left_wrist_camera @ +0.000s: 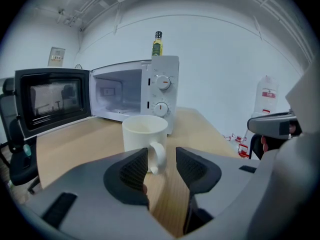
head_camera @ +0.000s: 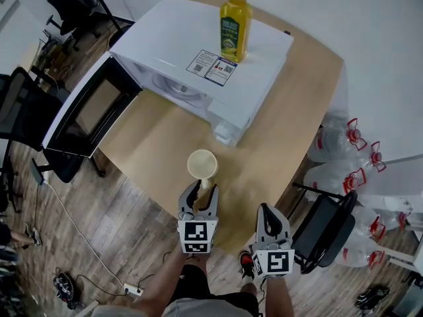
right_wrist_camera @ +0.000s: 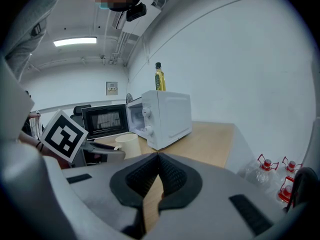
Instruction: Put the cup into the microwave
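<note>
A cream cup point(head_camera: 202, 164) stands upright on the wooden table point(head_camera: 149, 154), in front of the white microwave point(head_camera: 198, 51). The microwave's door point(head_camera: 89, 111) is swung open to the left. My left gripper point(head_camera: 201, 197) is open just behind the cup. In the left gripper view the cup's handle point(left_wrist_camera: 158, 157) lies between the spread jaws of my left gripper point(left_wrist_camera: 160, 166), and neither pad presses on it. My right gripper point(head_camera: 269, 218) hangs shut and empty off the table's near edge, its jaws meeting in the right gripper view point(right_wrist_camera: 158, 170). The cup point(right_wrist_camera: 128, 144) shows there too.
A yellow oil bottle point(head_camera: 235, 20) stands on top of the microwave. Large water jugs point(head_camera: 347, 144) sit on the floor to the right, beside a black chair point(head_camera: 325, 230). An office chair point(head_camera: 23, 111) is at the left, and a power strip point(head_camera: 130, 288) lies on the floor.
</note>
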Action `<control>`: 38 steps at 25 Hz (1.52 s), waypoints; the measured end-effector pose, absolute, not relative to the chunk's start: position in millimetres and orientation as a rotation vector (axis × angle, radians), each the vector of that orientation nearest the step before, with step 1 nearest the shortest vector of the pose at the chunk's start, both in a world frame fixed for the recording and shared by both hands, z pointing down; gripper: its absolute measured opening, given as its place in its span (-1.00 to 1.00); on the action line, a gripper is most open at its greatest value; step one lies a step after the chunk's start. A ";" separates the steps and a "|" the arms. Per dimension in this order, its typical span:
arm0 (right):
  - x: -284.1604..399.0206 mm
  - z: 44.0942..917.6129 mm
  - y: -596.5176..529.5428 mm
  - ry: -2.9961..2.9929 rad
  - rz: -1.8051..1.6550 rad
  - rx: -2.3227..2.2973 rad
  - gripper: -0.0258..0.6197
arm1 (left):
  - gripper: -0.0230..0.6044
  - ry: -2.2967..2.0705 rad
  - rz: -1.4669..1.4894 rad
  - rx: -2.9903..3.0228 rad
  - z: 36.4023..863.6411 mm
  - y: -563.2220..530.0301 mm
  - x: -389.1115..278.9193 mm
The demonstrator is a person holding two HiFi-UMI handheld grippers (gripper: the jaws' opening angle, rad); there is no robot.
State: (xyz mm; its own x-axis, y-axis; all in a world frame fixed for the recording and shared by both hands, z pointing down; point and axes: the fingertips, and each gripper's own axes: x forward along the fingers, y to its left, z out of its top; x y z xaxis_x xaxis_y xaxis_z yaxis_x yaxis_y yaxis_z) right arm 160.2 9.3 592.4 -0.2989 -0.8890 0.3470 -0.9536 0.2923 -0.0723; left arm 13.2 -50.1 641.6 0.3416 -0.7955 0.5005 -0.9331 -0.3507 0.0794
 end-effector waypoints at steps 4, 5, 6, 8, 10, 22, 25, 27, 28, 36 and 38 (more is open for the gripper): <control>160.0 594.9 12.4 -2.315 0.399 1.688 -0.86 | -0.41 -1.566 0.540 2.235 641.7 -51.7 8.4; 160.7 595.5 13.5 -2.311 0.403 1.690 -0.86 | -0.45 -1.571 0.547 2.231 641.9 -52.0 7.4; 161.8 596.4 14.6 -2.307 0.407 1.693 -0.86 | -0.53 -1.570 0.553 2.229 642.1 -52.2 7.1; 163.4 598.0 16.3 -2.304 0.412 1.695 -0.86 | -0.60 -1.560 0.560 2.232 642.3 -52.2 8.4; 163.8 598.5 17.3 -2.306 0.412 1.691 -0.86 | -0.67 -1.555 0.559 2.235 642.8 -52.0 9.8; 164.4 605.8 26.0 -2.287 0.434 1.689 -0.87 | -0.72 -1.539 0.524 2.262 643.1 -53.7 2.1; 163.1 606.5 25.1 -2.286 0.436 1.693 -0.87 | -0.73 -1.546 0.538 2.259 644.5 -54.5 -0.7; 160.8 606.2 24.6 -2.288 0.437 1.695 -0.86 | -0.73 -1.530 0.533 2.269 643.2 -55.2 -0.9; 159.1 605.6 24.3 -2.292 0.436 1.694 -0.86 | -0.73 -1.520 0.527 2.274 641.4 -55.7 -0.8; 144.7 591.4 14.3 -2.327 0.391 1.667 -0.86 | -0.73 -1.541 0.493 2.290 624.5 -61.3 -13.0; 140.3 586.9 11.2 -2.337 0.378 1.660 -0.87 | -0.73 -1.553 0.486 2.296 617.9 -64.2 -17.1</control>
